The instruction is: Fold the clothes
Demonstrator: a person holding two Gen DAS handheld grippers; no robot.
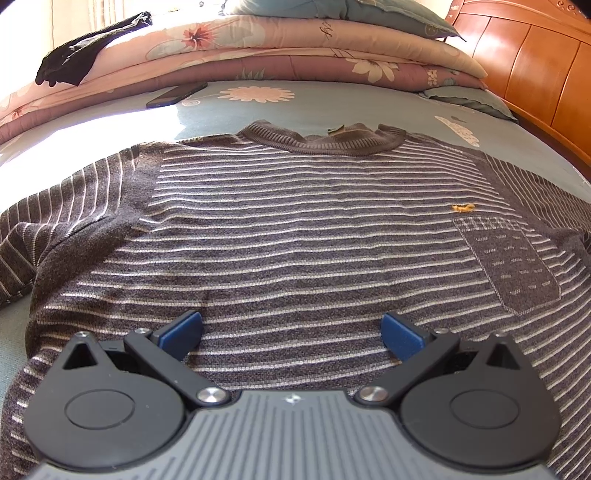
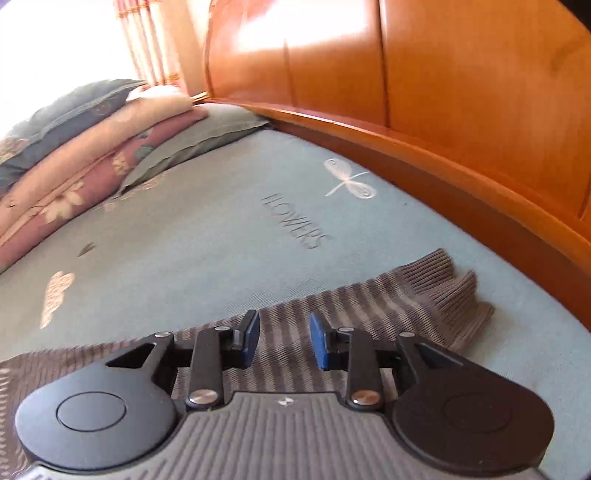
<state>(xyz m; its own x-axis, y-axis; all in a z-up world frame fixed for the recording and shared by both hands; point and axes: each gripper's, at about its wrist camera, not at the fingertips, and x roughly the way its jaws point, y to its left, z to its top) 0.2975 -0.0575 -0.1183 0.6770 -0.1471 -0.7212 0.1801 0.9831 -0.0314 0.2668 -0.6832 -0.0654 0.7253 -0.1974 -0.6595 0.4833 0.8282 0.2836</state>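
The left tool [image 1: 291, 334] hangs over the lower front of the striped sweater [image 1: 295, 229], its blue pads [image 1: 183, 330] spread wide apart with nothing caught between them, only knit showing in the gap. The sweater lies flat and face up on the bed [image 1: 332, 107], its ribbed collar [image 1: 325, 140] at the far end, a chest pocket [image 1: 511, 266] off to the right with a small orange emblem [image 1: 462, 208] just above it, and one sleeve trailing away at the left edge.

The right tool [image 2: 283, 341] is over the other sleeve [image 2: 369, 306], near its ribbed cuff [image 2: 443, 291]. Its jaws are partly parted and released; the fabric lies flat beneath them, not pinched.

Beyond the sweater, the bed carries a pale blue sheet printed with flowers, a dragonfly [image 2: 349, 179] and the word FLOWERS. A dark phone [image 1: 176, 95] rests on the sheet well past the collar, beside a stack of folded floral quilts [image 1: 258, 48] with a pillow [image 1: 332, 11] on top and a black garment [image 1: 85, 51] draped over the stack's left end. An orange wooden headboard [image 2: 443, 92] runs along the right side.
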